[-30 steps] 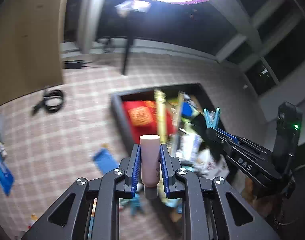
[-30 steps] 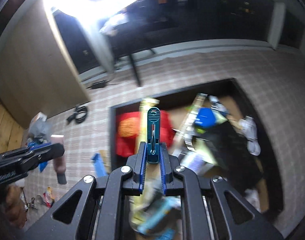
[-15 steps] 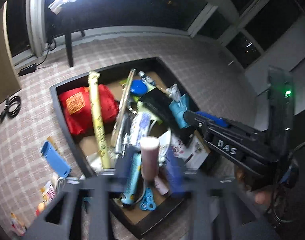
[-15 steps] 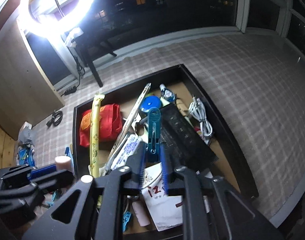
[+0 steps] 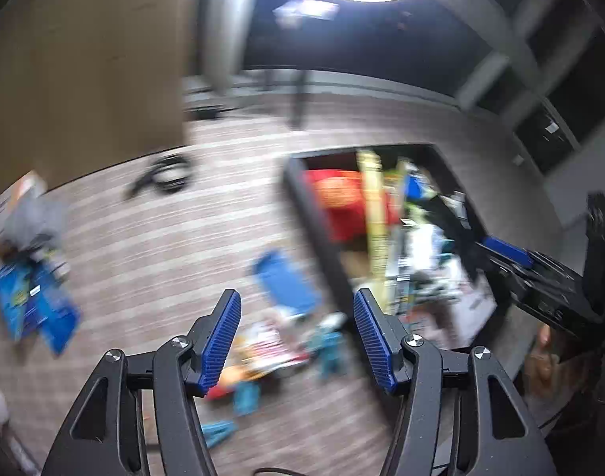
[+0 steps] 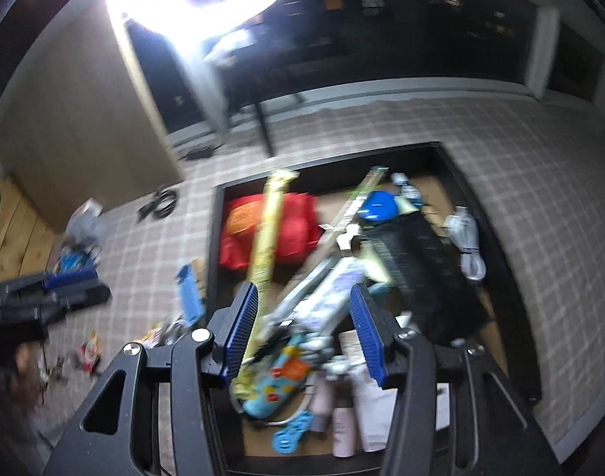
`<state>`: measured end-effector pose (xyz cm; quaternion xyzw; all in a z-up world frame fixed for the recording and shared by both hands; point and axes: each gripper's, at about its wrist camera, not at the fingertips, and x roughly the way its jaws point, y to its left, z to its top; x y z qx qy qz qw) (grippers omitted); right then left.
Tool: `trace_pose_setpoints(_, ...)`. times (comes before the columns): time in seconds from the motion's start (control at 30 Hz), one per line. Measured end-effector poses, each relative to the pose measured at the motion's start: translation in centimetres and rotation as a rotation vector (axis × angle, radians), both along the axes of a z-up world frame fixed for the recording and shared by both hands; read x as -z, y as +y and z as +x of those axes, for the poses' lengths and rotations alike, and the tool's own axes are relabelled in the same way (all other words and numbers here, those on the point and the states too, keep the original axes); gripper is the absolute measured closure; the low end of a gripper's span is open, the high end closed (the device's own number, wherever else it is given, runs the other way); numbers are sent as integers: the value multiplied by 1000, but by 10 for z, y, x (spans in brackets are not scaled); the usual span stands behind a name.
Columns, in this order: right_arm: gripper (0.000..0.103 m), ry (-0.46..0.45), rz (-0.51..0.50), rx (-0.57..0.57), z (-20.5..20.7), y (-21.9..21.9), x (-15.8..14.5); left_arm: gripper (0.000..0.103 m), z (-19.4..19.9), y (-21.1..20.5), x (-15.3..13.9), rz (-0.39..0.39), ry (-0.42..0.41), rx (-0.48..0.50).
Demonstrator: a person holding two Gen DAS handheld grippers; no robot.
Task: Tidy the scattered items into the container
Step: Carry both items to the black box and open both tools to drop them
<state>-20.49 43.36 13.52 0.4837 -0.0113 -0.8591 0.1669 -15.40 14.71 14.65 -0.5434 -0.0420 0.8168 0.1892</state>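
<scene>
Left wrist, left gripper (image 5: 296,335): ribbed blue fingers (image 5: 222,341) spread wide, nothing between them; hovers tilted down over the checked cloth (image 5: 175,238).
Left wrist, scattered items: blurred flat blue piece (image 5: 288,281) and small teal bits (image 5: 330,347) lie on the cloth, just left of the container (image 5: 310,214).
Right wrist, right gripper (image 6: 304,331): fingers apart, empty, above the container's near half.
Right wrist, container (image 6: 496,246): dark rectangular tray, heaped; red pouch (image 6: 294,226) far left, long yellow tube (image 6: 268,230) running near-to-far, black ribbed slab (image 6: 421,261) at right.
</scene>
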Motion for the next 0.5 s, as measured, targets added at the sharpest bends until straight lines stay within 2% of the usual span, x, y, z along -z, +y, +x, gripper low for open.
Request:
trace_pose_setpoints(0.17,55,-19,0,-173,18,-50,9,47,7,-79,8,-32,-5,-127)
trace_pose_setpoints(0.3,55,-57,5,-274,32,-84,20,47,21,-120,24,-36,-35,-179)
trace_pose_setpoints(0.5,55,-159,-27,-331,39,-114,43,57,41,-131,53,-28,-73,-149)
